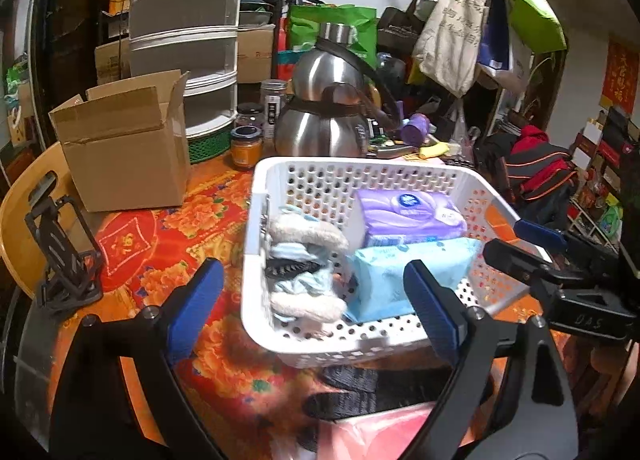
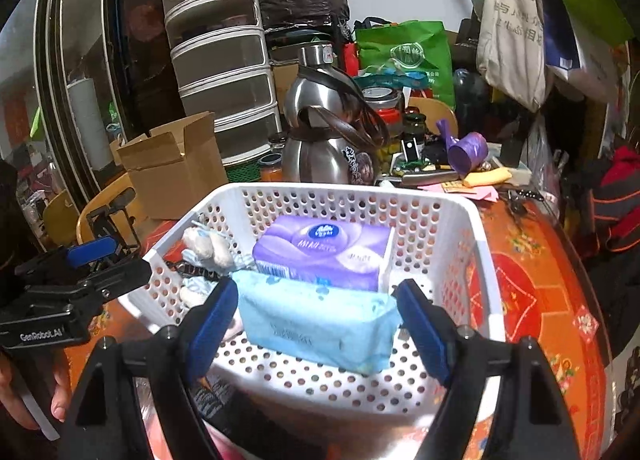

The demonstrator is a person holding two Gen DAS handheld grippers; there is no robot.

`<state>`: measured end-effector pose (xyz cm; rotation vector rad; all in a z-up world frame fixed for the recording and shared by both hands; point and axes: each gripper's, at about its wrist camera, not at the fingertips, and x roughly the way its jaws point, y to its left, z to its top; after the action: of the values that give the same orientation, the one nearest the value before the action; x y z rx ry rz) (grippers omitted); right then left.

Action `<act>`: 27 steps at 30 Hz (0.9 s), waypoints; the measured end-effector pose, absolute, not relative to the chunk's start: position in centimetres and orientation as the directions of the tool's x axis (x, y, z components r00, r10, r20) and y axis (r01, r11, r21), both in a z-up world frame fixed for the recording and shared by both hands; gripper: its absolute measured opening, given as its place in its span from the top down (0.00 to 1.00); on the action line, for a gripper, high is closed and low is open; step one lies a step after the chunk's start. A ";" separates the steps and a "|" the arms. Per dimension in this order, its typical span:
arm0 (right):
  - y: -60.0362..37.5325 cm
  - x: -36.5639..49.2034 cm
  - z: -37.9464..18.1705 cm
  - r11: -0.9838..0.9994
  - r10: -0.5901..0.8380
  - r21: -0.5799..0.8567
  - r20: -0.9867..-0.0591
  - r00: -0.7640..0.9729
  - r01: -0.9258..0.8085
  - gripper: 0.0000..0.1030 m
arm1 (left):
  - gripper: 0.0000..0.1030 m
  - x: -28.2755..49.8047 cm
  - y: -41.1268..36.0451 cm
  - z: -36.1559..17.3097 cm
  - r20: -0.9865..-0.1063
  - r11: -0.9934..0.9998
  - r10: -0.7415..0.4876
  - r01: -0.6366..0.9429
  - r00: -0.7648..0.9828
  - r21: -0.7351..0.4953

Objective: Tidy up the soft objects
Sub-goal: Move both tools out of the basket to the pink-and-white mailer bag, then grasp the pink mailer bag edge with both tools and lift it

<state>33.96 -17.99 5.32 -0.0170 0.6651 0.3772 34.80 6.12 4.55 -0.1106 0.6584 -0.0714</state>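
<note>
Right gripper (image 2: 316,324) jaws around blue pack (image 2: 320,324), left gripper (image 1: 312,308) gaping empty, two packs in basket (image 2: 472,244)

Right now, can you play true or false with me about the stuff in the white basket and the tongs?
1. The purple tissue pack sits inside the white basket. True.
2. The light blue tissue pack lies on the tablecloth outside the basket. False: it is in the basket, in front of the purple pack.
3. The right tongs are spread open around the blue pack. True.
4. The fuzzy socks are in the cardboard box. False: they lie in the basket's left part.
5. The left tongs are squeezing the steel kettle. False: they are open, near the basket.
</note>
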 end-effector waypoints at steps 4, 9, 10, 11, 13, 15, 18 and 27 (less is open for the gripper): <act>-18.8 32.3 5.1 0.941 0.314 0.100 -0.610 0.727 -0.322 0.21 | 0.13 33.2 5.5 4.8 -0.600 0.990 -0.123 0.056 0.791 -0.130; -20.6 27.9 4.7 0.948 0.298 0.101 -0.608 0.736 -0.301 0.21 | 0.13 29.1 4.2 4.8 -0.603 0.992 -0.123 0.084 0.788 -0.093; -21.0 26.6 4.3 0.951 0.292 0.104 -0.614 0.733 -0.292 0.21 | 0.13 28.3 4.2 4.6 -0.608 0.992 -0.126 0.087 0.784 -0.094; -21.3 25.8 4.1 0.951 0.293 0.109 -0.615 0.733 -0.289 0.21 | 0.13 27.4 4.1 4.4 -0.617 0.992 -0.127 0.088 0.776 -0.094; -22.1 23.6 3.0 0.950 0.301 0.125 -0.622 0.723 -0.288 0.21 | 0.13 25.1 4.0 3.3 -0.638 0.989 -0.146 0.100 0.756 -0.108; -22.8 21.5 1.3 0.944 0.320 0.157 -0.645 0.694 -0.289 0.21 | 0.13 23.1 4.0 2.0 -0.669 0.988 -0.151 0.101 0.728 -0.113; -23.1 18.9 -1.4 0.938 0.342 0.202 -0.684 0.645 -0.282 0.21 | 0.13 20.8 4.2 -0.5 -0.706 0.985 -0.169 0.106 0.688 -0.133; -21.4 15.6 -4.9 0.898 0.421 0.233 -0.700 0.576 -0.372 0.28 | 0.22 18.0 4.1 -7.3 -0.786 0.974 -0.218 0.076 0.579 -0.215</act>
<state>15.62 -21.38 -4.94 0.0626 0.8362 0.4646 18.02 4.14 -7.29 -0.1639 0.9392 -0.1730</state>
